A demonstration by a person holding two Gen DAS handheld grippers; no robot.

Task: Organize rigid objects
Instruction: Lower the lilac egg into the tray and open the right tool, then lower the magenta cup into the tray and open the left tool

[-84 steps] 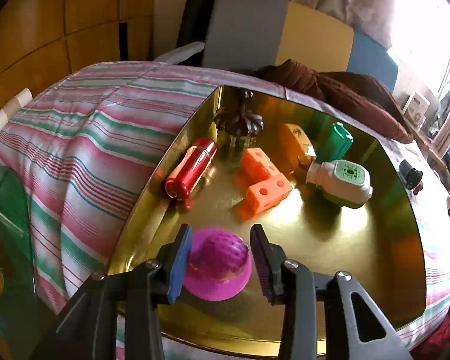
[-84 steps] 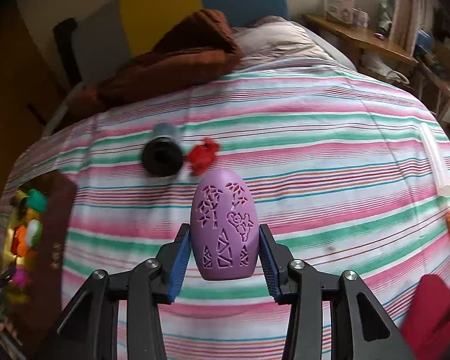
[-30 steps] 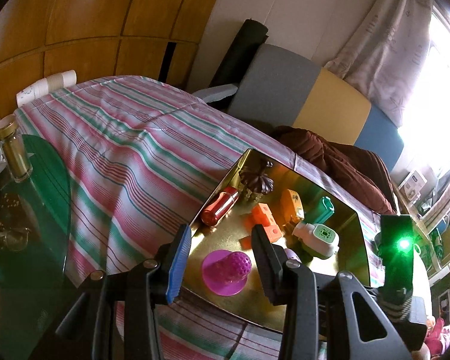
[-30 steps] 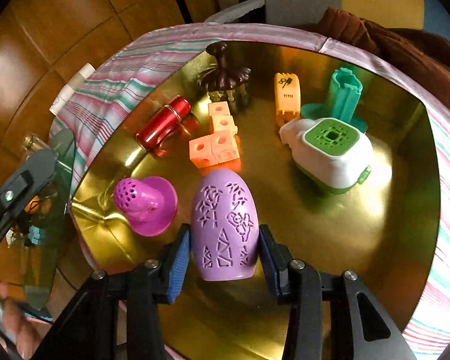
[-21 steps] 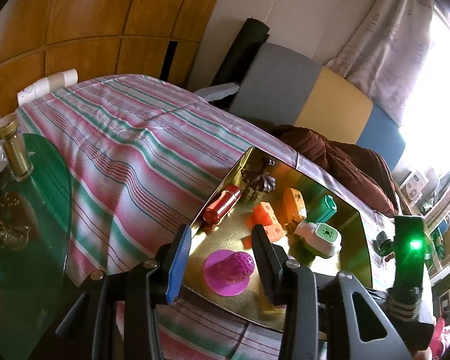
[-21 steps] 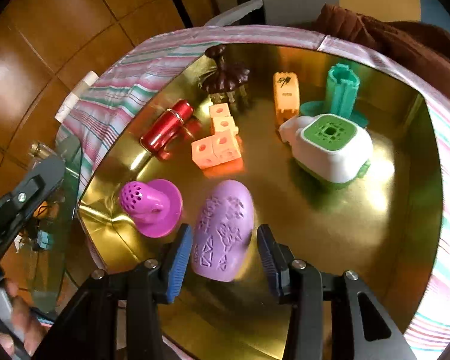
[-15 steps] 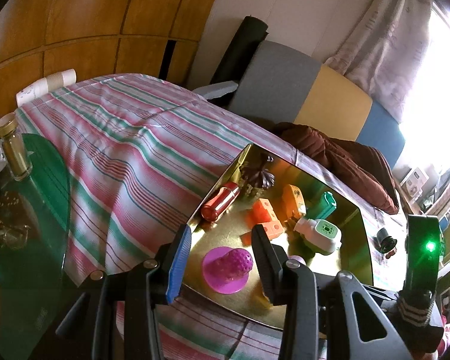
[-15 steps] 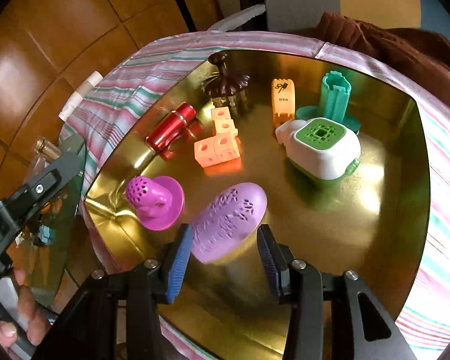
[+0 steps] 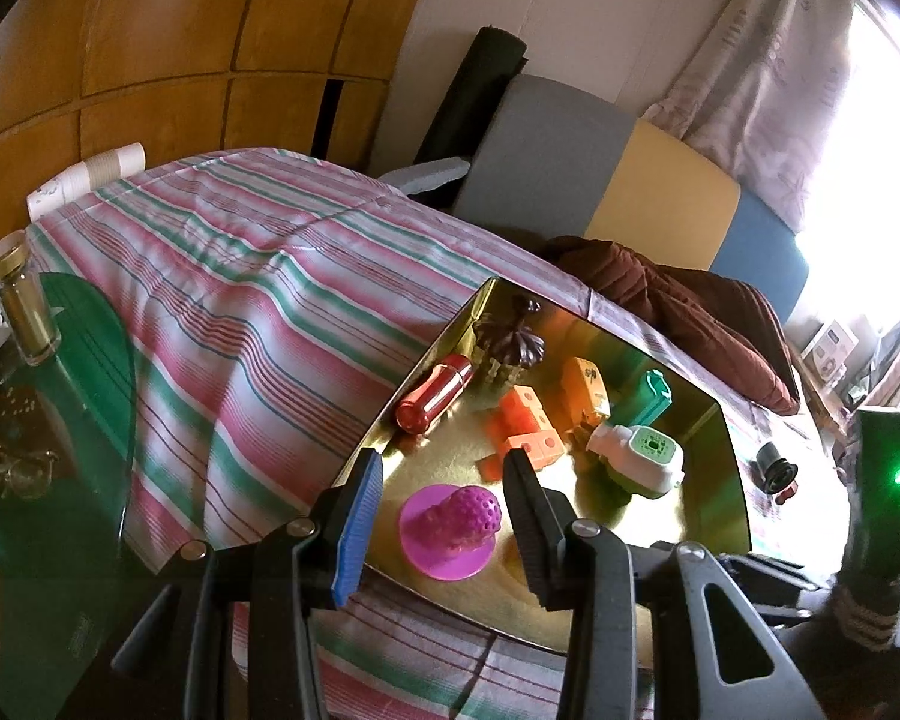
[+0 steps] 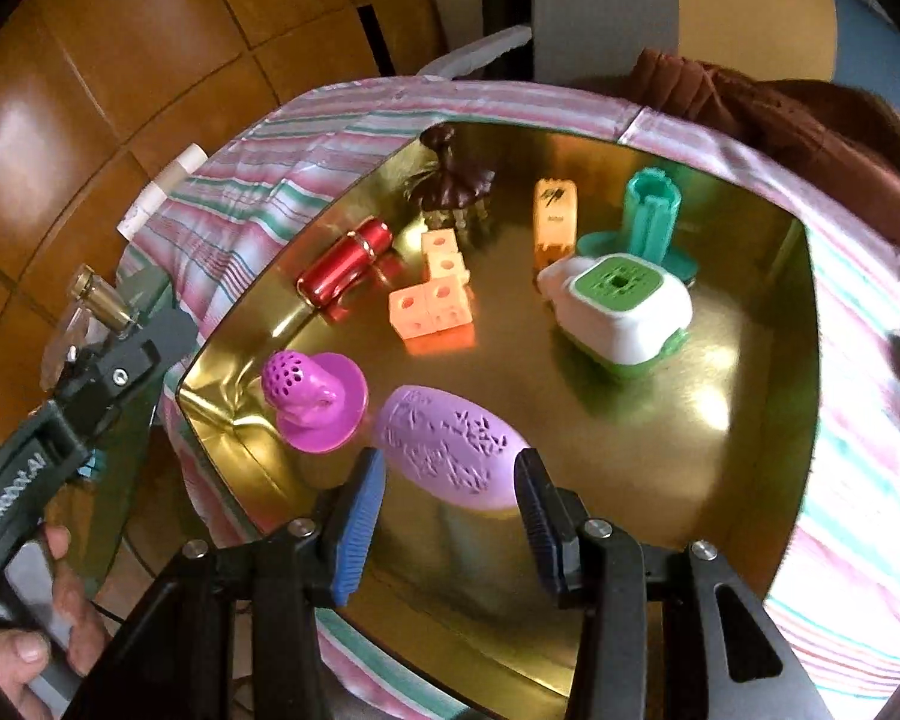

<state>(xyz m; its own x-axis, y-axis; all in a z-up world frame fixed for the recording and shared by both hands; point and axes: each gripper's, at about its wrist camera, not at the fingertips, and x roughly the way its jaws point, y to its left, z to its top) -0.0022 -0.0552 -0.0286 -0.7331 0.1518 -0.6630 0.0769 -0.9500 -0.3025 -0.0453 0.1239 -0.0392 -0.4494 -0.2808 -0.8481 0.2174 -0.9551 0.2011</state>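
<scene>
Tray (image 10: 807,360) of gold sits on striped cloth (image 9: 240,300); both grippers' fingers spread, empty.

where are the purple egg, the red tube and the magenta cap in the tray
purple egg (image 10: 450,453), right wrist view, patterned side
red tube (image 10: 345,272), right wrist view, mid body
magenta cap (image 9: 455,531), left wrist view, its stem

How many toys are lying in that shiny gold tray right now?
8: dark brown ornament, red cylinder, orange cube block, orange tile, teal stand, white-and-green box, magenta perforated knob, lilac patterned egg. None appear hidden.
</scene>
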